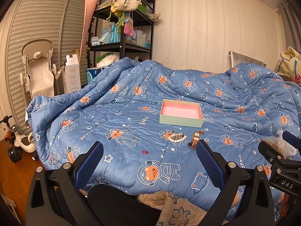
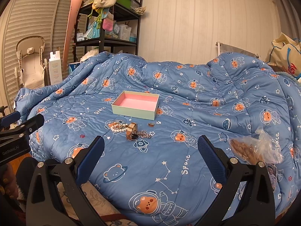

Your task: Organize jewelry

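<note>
An open pale green box (image 1: 181, 121) (image 2: 134, 111) with a pink inside lies empty on the blue quilt. In front of it sits a small pile of jewelry: a pearl bracelet (image 1: 176, 139) (image 2: 118, 129), a gold watch (image 1: 195, 138) (image 2: 131, 130), a silver chain (image 2: 144, 134) and a small ring (image 2: 151, 124) lying apart to the right. My left gripper (image 1: 149, 151) is open, low over the quilt just short of the pile. My right gripper (image 2: 150, 146) is open too, a little nearer than the pile, with nothing between its fingers.
A clear plastic bag of brown snacks (image 2: 252, 149) (image 1: 280, 146) lies on the quilt to the right. A black shelf (image 1: 122, 30) full of items, a white baby chair (image 1: 38, 69) and a ride-on toy (image 1: 18, 145) stand at the left. Bags (image 2: 284, 56) sit far right.
</note>
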`<state>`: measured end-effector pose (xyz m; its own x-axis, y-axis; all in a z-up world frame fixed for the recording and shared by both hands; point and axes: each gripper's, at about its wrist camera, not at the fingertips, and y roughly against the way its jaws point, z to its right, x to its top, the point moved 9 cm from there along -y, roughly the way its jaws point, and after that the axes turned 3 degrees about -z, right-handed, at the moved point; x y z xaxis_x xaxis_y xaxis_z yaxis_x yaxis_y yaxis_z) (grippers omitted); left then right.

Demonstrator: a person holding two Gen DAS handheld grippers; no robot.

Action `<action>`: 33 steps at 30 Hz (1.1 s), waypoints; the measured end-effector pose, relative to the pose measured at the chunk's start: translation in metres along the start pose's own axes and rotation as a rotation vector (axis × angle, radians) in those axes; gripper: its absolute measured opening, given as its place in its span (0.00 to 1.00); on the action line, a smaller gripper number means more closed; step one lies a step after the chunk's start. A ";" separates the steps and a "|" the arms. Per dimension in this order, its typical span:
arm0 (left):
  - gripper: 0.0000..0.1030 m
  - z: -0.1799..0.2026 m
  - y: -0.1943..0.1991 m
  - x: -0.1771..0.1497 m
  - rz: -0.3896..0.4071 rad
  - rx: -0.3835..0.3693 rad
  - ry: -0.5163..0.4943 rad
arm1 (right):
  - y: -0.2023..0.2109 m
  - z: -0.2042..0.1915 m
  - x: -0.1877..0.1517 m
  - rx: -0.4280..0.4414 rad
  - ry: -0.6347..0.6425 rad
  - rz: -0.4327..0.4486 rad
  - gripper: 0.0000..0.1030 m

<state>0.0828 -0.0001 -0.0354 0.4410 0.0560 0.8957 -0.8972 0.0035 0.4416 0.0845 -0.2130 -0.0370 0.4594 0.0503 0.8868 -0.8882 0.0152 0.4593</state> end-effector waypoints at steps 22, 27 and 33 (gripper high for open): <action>0.94 0.000 0.000 0.000 -0.003 0.000 0.001 | 0.001 -0.001 0.001 -0.001 0.000 0.001 0.95; 0.94 0.000 0.000 -0.001 -0.005 -0.001 0.000 | 0.000 -0.002 -0.001 0.000 0.000 -0.002 0.95; 0.94 0.003 -0.003 -0.007 -0.009 -0.008 -0.003 | -0.002 -0.003 -0.003 0.000 0.001 -0.006 0.95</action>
<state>0.0826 -0.0037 -0.0426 0.4491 0.0532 0.8919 -0.8934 0.0121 0.4491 0.0850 -0.2104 -0.0409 0.4644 0.0510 0.8842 -0.8856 0.0158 0.4642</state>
